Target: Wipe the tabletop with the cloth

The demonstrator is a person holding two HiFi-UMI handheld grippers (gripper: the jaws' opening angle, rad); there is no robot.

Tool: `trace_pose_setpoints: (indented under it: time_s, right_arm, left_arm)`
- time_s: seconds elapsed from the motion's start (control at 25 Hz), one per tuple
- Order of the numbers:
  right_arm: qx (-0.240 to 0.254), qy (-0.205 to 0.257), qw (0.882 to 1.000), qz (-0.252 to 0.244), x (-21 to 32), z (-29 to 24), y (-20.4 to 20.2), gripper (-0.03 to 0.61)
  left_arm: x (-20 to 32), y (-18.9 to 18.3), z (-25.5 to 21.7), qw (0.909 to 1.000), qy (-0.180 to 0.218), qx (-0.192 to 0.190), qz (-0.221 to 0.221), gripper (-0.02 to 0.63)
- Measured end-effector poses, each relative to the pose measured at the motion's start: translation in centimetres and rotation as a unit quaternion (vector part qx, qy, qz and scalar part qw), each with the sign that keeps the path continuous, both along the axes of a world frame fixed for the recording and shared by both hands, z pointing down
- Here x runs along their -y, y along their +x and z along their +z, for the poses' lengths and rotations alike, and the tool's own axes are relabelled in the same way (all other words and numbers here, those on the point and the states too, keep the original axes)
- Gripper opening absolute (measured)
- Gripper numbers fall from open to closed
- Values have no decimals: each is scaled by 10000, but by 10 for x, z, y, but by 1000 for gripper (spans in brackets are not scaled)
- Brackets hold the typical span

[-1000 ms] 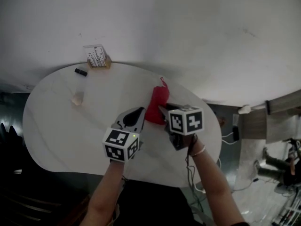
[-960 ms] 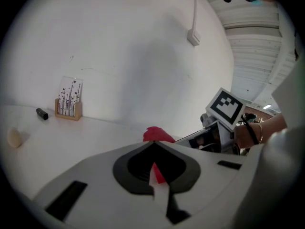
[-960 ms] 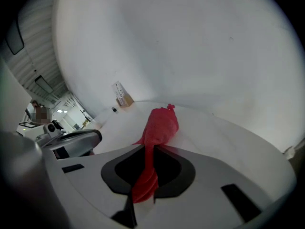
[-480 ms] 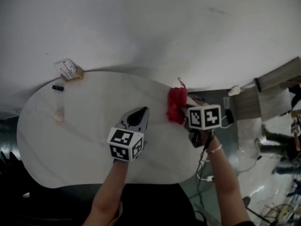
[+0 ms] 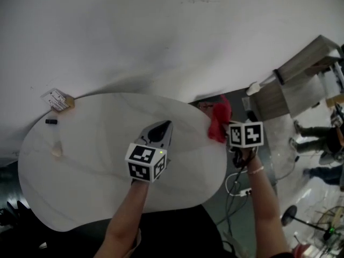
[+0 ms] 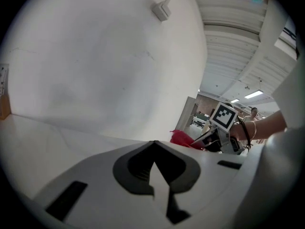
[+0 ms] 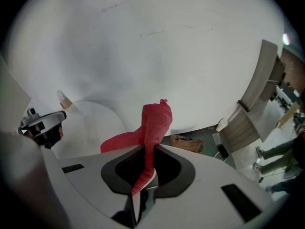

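Across the white rounded tabletop [image 5: 80, 160], nothing is being wiped right now. The surface is lying bare in the middle, so I'm reading this as a pause between strokes. The left gripper [image 5: 163, 125] is hovering over the table's centre with its jaws pressed together on nothing. The right gripper [image 7: 144, 173] is hanging just past the table's right edge, above the floor. It is pinching the red terry cloth [image 7: 155, 123] tight, and the loose end is sticking up beyond the jaws. The cloth is touching no part of the table.

Next, I'd say, the cloth is needing to come back over the edge, go down flat and be dragged across. Care will be called for near the far-left rim, where a small card box [image 5: 58, 99], a little black piece [image 5: 51, 121] and a small pale lump [image 5: 56, 151] are sitting.
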State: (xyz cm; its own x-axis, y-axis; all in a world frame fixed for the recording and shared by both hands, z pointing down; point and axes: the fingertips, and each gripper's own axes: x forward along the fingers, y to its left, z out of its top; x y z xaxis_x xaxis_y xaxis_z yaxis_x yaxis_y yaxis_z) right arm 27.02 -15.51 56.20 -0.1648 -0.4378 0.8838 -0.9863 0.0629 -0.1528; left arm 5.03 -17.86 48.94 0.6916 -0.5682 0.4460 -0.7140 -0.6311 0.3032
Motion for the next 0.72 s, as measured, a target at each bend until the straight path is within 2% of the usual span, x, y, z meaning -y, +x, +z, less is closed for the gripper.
trace_pose_setpoints:
  time_s: [0.08, 0.16, 0.24, 0.32, 0.4, 0.52, 0.72]
  right_arm:
    - [-157, 26, 9997, 185, -11, -2, 22, 46]
    - [-83, 151, 9990, 410, -18, -11, 36, 46]
    - [79, 334, 9981, 502, -17, -25, 37, 46]
    - [293, 531, 9974, 390, -8, -43, 21, 46]
    - [514, 752, 9958, 61, 9, -62, -11, 46]
    - [933, 1029, 9884, -620, 41, -84, -79, 46]
    - [1741, 1119, 9610, -1835, 71, -99, -220, 46]
  left_arm:
    - [0, 8, -2, 10000, 41, 4, 49, 2]
    - [2, 10, -4, 10000, 90, 21, 32, 2]
    - [6, 6, -7, 9999, 130, 27, -59, 2]
    - [10, -5, -12, 9996, 188, 18, -196, 2]
    - [16, -23, -19, 9989, 284, 20, -379, 2]
    - [26, -59, -30, 9962, 470, 107, -719, 2]
    - [33, -131, -39, 9885, 598, 249, -1367, 2]
